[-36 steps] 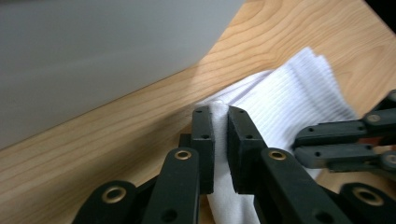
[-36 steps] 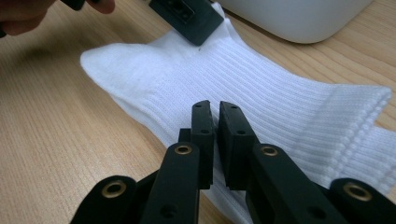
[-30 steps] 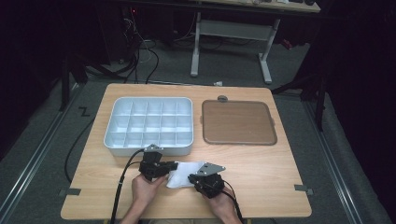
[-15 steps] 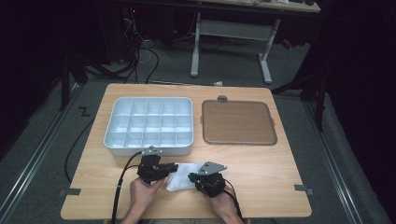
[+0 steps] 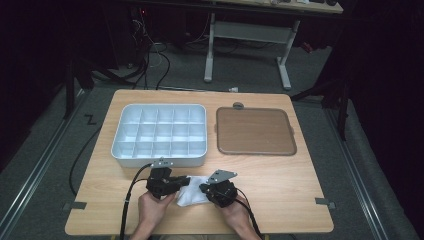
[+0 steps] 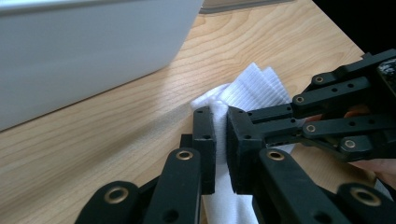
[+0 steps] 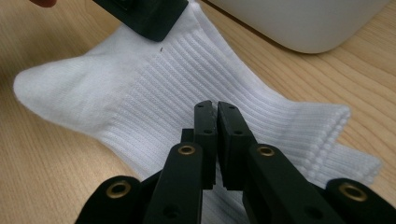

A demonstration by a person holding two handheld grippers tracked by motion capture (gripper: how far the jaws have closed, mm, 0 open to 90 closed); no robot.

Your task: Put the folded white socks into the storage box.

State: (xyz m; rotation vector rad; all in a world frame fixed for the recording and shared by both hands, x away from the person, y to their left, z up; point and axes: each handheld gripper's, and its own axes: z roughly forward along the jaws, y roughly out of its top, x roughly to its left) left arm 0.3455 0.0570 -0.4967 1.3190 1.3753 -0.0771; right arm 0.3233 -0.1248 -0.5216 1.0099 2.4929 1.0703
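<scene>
A white ribbed sock (image 5: 192, 196) lies on the wooden table near its front edge, between the two grippers. My left gripper (image 5: 184, 182) comes at it from the left and is shut on it; in the left gripper view its jaws (image 6: 220, 126) pinch a raised fold of the sock (image 6: 257, 84). My right gripper (image 5: 204, 189) comes from the right, and its jaws (image 7: 217, 112) are closed down on the ribbed leg of the sock (image 7: 140, 88). One hand holds each gripper at the table's front edge.
A white tray (image 5: 159, 161) with several compartments stands just behind the grippers, its near wall close to the sock (image 6: 84, 51). A brown flat mat (image 5: 255, 131) lies to the right of it. Bare wood stretches to the front right.
</scene>
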